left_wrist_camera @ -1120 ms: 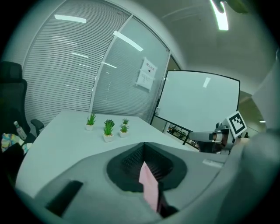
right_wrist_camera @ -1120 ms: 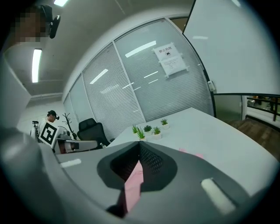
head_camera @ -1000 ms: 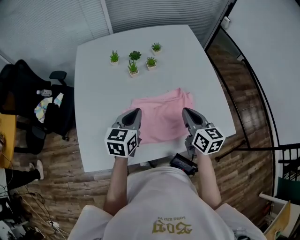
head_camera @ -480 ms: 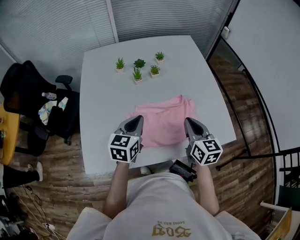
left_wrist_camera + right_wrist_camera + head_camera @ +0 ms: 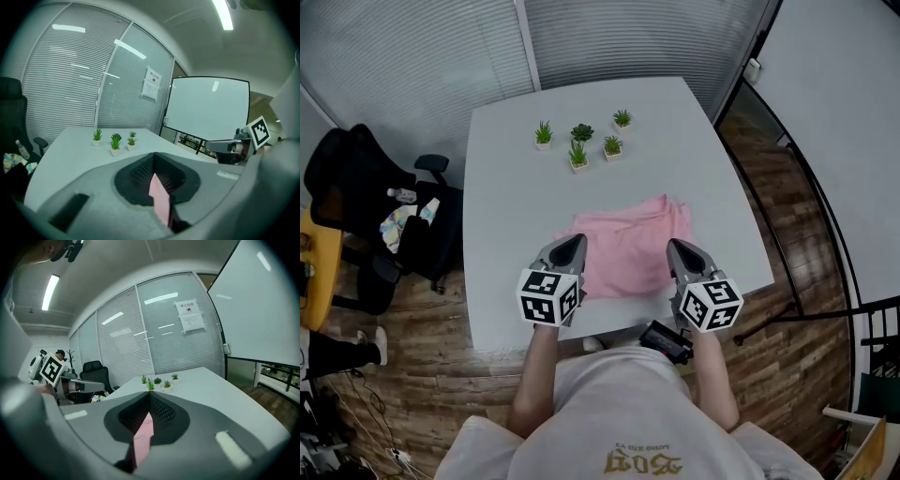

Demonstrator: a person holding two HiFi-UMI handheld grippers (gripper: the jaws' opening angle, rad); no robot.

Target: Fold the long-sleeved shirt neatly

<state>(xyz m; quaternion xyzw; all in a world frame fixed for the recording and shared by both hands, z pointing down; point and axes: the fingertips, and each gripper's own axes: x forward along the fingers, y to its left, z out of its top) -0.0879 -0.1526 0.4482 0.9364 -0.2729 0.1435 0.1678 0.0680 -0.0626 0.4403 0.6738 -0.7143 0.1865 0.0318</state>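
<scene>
Gripping shirt [image 5: 628, 242], probably hem: left gripper [image 5: 573, 243], right gripper [image 5: 675, 247].

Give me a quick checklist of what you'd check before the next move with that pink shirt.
1. Left gripper gripping the shirt: ok, pink cloth is pinched between its closed jaws.
2. Right gripper gripping the shirt: ok, pink cloth is pinched there too.
3. Both grippers at the shirt's near edge, roughly level with each other: ok.
4. Potted plants out of the shirt's way: ok, they stand apart from it at the far end of the table.
5. Sleeves already tucked in flat: cannot tell.
</scene>
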